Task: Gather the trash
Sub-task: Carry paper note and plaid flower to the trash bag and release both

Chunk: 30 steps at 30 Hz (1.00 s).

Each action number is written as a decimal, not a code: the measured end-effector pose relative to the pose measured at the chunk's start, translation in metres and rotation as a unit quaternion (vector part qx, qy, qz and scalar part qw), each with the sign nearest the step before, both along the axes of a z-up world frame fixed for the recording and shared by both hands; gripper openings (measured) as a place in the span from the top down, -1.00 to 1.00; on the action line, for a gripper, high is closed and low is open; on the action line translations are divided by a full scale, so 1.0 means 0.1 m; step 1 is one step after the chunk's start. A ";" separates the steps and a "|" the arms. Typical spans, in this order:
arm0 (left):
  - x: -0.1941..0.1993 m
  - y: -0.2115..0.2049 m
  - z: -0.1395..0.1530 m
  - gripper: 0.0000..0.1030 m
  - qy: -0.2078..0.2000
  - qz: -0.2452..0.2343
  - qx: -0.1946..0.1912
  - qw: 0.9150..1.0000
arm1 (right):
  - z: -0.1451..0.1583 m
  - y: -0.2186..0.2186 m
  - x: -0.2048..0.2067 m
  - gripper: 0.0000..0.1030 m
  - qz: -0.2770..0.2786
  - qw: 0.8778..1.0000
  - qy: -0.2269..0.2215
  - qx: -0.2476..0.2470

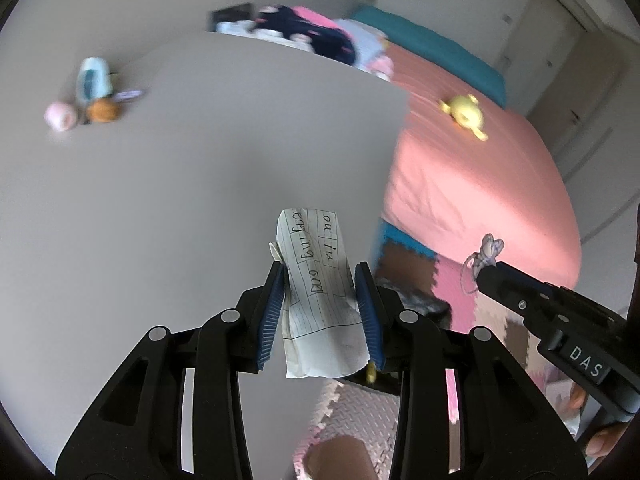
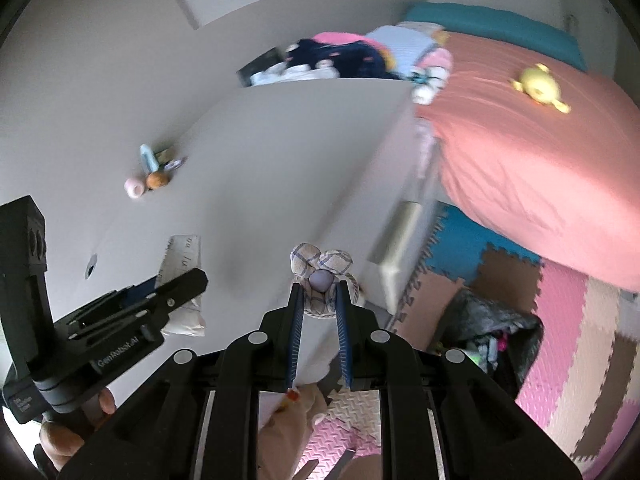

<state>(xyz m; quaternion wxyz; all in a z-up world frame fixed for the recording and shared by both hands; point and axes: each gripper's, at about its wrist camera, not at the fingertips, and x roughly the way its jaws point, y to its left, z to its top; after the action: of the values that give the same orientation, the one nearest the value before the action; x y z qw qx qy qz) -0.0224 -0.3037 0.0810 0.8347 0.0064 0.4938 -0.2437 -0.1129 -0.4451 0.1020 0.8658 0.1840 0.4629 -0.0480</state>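
Note:
My left gripper [image 1: 319, 270] is shut on a folded sheet of lined paper [image 1: 318, 280] with handwriting, held above the white table [image 1: 180, 200] near its right edge. The paper also shows in the right wrist view [image 2: 182, 264]. My right gripper [image 2: 319, 290] is shut on a small checked fabric toy with a cord [image 2: 320, 272], held over the table's edge. In the left wrist view the right gripper [image 1: 482, 270] sits to the right, with the toy [image 1: 486, 254] at its tip.
A pink cup [image 2: 134, 188], an orange ball [image 2: 157, 179] and a pale blue bottle [image 2: 147, 157] stand far on the table. A pink bed [image 2: 540, 152] with a yellow toy [image 2: 538, 84] lies right. A dark bag [image 2: 492, 332] sits on foam floor mats [image 2: 580, 340].

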 end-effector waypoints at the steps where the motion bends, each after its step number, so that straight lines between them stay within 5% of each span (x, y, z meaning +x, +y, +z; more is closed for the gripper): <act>1: -0.08 -0.12 -0.02 0.30 0.002 -0.012 0.000 1.000 | -0.01 -0.10 -0.11 0.66 -0.011 1.000 0.000 -0.001; 16: -1.02 -1.73 -0.73 0.20 0.045 -0.173 0.044 0.983 | -0.66 -1.37 -1.39 0.62 -0.163 0.984 0.064 0.002; 18: -1.09 -1.87 -0.82 0.01 0.041 -0.185 0.055 0.980 | -0.80 -1.51 -1.47 0.47 -0.179 0.981 0.079 0.009; 20: -1.11 -1.99 -0.90 -0.47 0.036 -0.194 0.062 0.978 | -0.90 -1.63 -1.54 -0.20 -0.200 0.975 0.093 0.004; 21: -1.13 -2.00 -0.93 -0.82 0.025 -0.186 0.073 0.980 | -0.93 -1.67 -1.57 -0.27 -0.214 0.972 0.099 -0.004; 22: -1.13 -2.01 -0.95 -0.90 0.015 -0.181 0.075 0.980 | -0.95 -1.73 -1.61 -0.33 -0.223 0.970 0.099 -0.002; 30: -1.15 -2.03 -0.96 -0.90 -0.010 -0.183 0.088 0.979 | -1.03 -1.89 -1.67 -0.34 -0.242 0.966 0.094 0.008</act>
<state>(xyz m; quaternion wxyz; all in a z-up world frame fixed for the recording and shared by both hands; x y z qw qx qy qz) -0.1374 -0.5068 -0.0149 0.7770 0.1724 0.4952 -0.3484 -0.2803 -0.6339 -0.0015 0.7795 0.2916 0.4845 -0.2694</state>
